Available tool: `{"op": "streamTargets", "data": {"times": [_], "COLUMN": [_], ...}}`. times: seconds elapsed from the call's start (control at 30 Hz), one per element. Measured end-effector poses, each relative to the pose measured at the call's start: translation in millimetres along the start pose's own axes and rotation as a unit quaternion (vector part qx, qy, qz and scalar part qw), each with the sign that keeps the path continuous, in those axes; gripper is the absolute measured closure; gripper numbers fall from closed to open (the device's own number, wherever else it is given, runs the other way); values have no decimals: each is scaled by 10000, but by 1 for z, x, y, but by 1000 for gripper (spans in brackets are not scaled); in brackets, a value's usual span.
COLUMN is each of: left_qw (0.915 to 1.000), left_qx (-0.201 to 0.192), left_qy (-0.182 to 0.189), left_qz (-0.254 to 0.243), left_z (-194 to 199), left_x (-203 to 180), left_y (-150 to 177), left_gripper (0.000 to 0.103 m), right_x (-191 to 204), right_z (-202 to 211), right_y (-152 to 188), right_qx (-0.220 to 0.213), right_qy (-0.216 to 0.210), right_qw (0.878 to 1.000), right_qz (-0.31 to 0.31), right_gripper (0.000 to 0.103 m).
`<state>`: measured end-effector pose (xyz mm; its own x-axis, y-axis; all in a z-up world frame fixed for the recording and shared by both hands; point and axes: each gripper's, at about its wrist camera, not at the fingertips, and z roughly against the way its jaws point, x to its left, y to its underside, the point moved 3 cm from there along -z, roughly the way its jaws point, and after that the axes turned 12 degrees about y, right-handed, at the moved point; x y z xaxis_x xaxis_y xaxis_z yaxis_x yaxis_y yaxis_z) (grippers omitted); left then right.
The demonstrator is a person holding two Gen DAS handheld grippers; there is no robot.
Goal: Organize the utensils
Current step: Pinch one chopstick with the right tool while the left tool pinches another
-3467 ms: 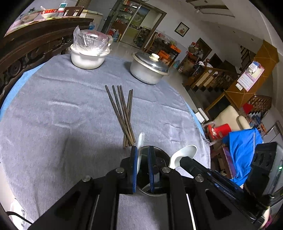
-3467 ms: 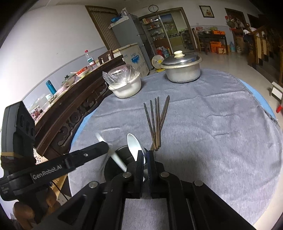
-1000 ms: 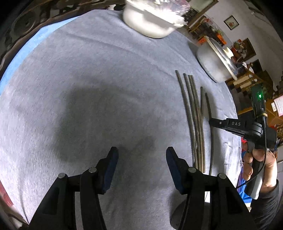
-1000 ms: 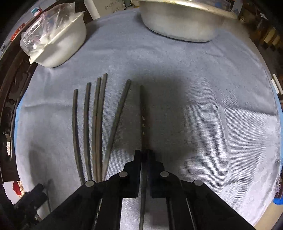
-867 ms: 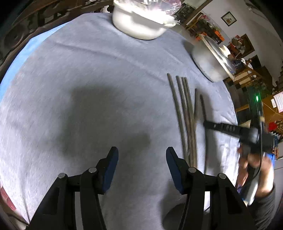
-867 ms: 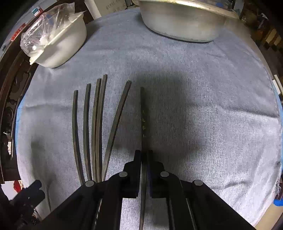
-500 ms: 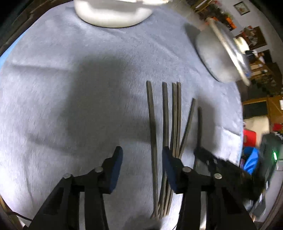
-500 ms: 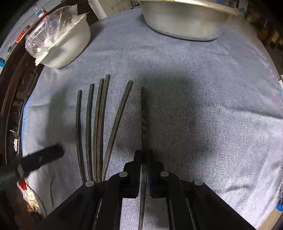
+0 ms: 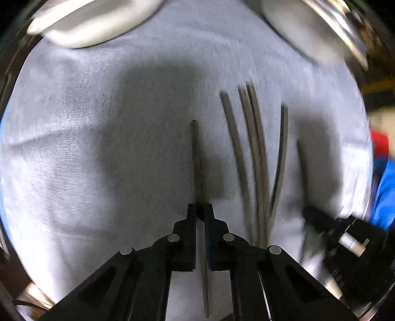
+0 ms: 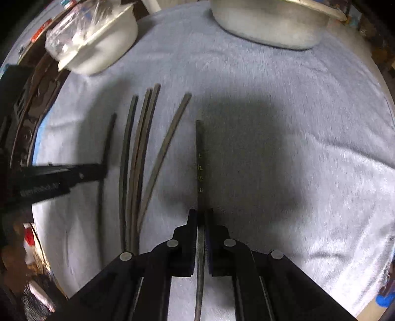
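Note:
Several dark chopsticks lie on the grey tablecloth (image 9: 98,148). My left gripper (image 9: 200,210) is shut on the leftmost chopstick (image 9: 196,153), which runs straight ahead between its fingers. The loose chopsticks (image 9: 256,158) lie to its right. My right gripper (image 10: 201,214) is shut on the rightmost chopstick (image 10: 200,158), which bears small printed characters. The loose chopsticks (image 10: 138,153) lie to its left. The left gripper (image 10: 103,170) shows at the left of the right wrist view, closed on its chopstick (image 10: 108,138). The right gripper (image 9: 308,212) shows at the right of the left wrist view.
A white bowl covered in plastic (image 10: 98,42) stands at the back left of the table. A metal pot (image 10: 271,22) stands at the back right. A dark carved wooden piece (image 10: 32,103) borders the table on the left. The cloth's edge (image 10: 385,98) curves at the right.
My left gripper has moved right onto the leftmost chopstick and closed on it. My right gripper stays shut on its chopstick, drawn back slightly.

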<state>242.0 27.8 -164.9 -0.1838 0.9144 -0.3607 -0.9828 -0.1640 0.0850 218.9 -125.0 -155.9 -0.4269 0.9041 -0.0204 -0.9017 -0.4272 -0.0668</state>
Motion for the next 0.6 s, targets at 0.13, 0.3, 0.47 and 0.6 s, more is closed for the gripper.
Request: {"op": "streamTargets", "data": {"times": [0.13,0.3,0.47,0.6], "left_qw": [9958,9925,9952,9958], "left_qx": [489,635,553,389], "left_qy": [-379,-661,-612,-598], "left_qz": [-682,-804,-528,-574], "left_z": [-5,-12,-14,-10], "left_x": [2,-5,-10,-8], "left_y": [17,21,8,18], "left_gripper": [97,97,96,97], "right_x": [-2,-3,2,8], "right_z": [0,-1,-2,6], "right_y": [9,-3,-21,-10], "right_qx": [269,494,582,546], "right_qy": [71,101,244,434], "right_qw": [9993,9986,9980,9974], "right_qz": [246,154,79,170], "right_gripper": [95,94,93,94]}}
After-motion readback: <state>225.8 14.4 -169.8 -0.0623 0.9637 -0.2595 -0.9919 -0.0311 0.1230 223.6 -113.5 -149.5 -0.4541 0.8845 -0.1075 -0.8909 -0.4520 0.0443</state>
